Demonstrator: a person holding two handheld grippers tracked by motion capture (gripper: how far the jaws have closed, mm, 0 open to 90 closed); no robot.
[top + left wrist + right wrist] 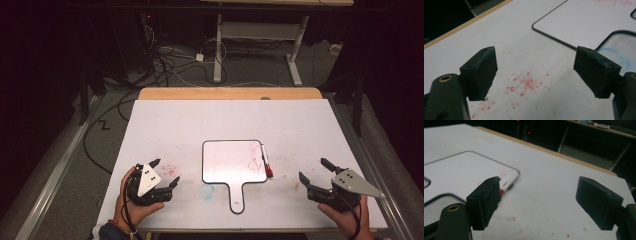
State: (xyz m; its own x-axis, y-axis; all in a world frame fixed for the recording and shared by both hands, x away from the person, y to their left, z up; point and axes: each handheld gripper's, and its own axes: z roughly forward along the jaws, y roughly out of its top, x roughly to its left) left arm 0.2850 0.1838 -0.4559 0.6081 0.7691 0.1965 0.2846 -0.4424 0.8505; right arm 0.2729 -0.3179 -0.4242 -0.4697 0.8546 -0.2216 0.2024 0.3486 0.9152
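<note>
Both sets of fingers wide open, nothing in either. Left gripper [162,175] and right gripper [314,172] sit near the front edge of the worktop [165,125], one each side of the whiteboard [227,162].

Marker [266,162] = likely pick. Judging by looks: light, stiff plastic barrel, smooth and round, so it'll prob roll or squirt out if pinched off-centre. Best hold is mid-barrel, fingers across its length, not on the red cap end. It lies flat, touching the board's right edge, red tip toward me.

Rel. to my right fingers: marker [509,182] is ahead and off to the left, just past the left pad [486,200], well apart, not between the pads. Left fingers are farther off, whole board between.

Board itself: thin, rigid, flat on the worktop, hard to get under; the handle [236,197] sticking out toward me is the only decent grab. Its corner [554,37] is ahead-right of my left fingers [481,72], no contact. Red scribble [255,157] on the board near the marker.
</note>
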